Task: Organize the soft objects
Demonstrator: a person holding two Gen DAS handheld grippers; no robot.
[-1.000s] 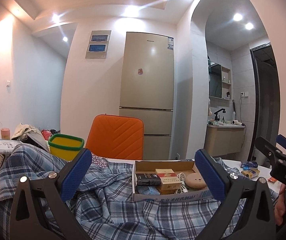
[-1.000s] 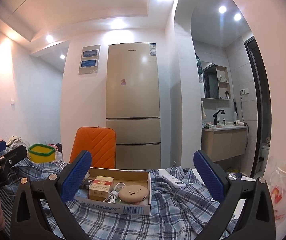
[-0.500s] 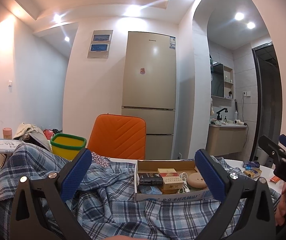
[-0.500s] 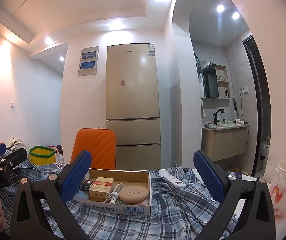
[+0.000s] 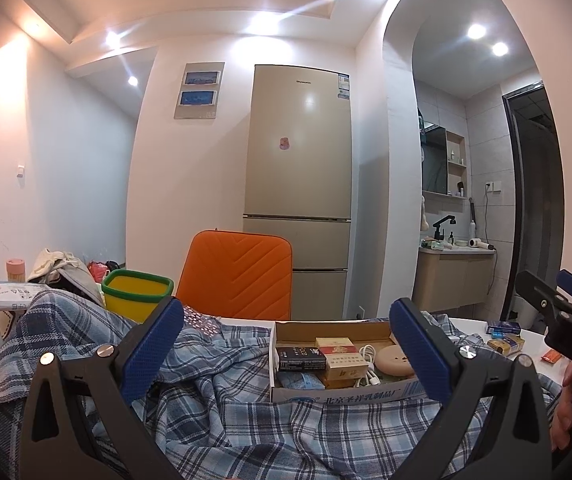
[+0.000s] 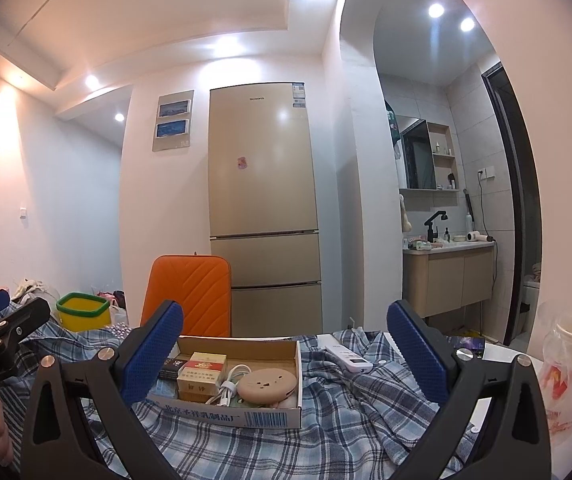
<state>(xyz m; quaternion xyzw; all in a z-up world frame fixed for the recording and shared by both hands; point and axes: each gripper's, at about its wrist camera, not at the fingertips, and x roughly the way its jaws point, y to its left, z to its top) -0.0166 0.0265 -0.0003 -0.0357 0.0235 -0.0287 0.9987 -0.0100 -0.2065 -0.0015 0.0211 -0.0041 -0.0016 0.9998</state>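
**Currently: Plaid Cloth Unsorted, Both Grippers Idle**

Presently, no handling of the soft goods is observed. The blue-and-white plaid fabric garment (image 5: pixel 222 408) is spread in loose, rumpled folds across the white surface (image 5: pixel 533 340), with no fold or stack formed. It is seen again from the right wrist view (image 6: pixel 357 404), where it runs under and around the shallow open cardboard box (image 6: pixel 242 412) of small hard items.

The left gripper (image 5: pixel 286 352) is held with its jaws spread wide, nothing between the blue pads, above the cloth and not touching it as far as can be judged. The right gripper (image 6: pixel 286 352) is likewise released and empty, aimed toward the box and the cloth behind it.

A white remote control (image 6: pixel 347 357) is noted lying on the cloth just beside the box. A yellow bin with a green rim (image 5: pixel 137 292) and an orange padded chair back (image 5: pixel 236 276) stand beyond the surface's far edge.

Progress is judged to be at or near the start: nothing is grasped, and nothing appears tidied. It is judged that the box and the remote would have to be cleared off the cloth, or the cloth drawn from beneath them, before folding could proceed. Whether other soft items lie in the far-left clutter cannot be told.
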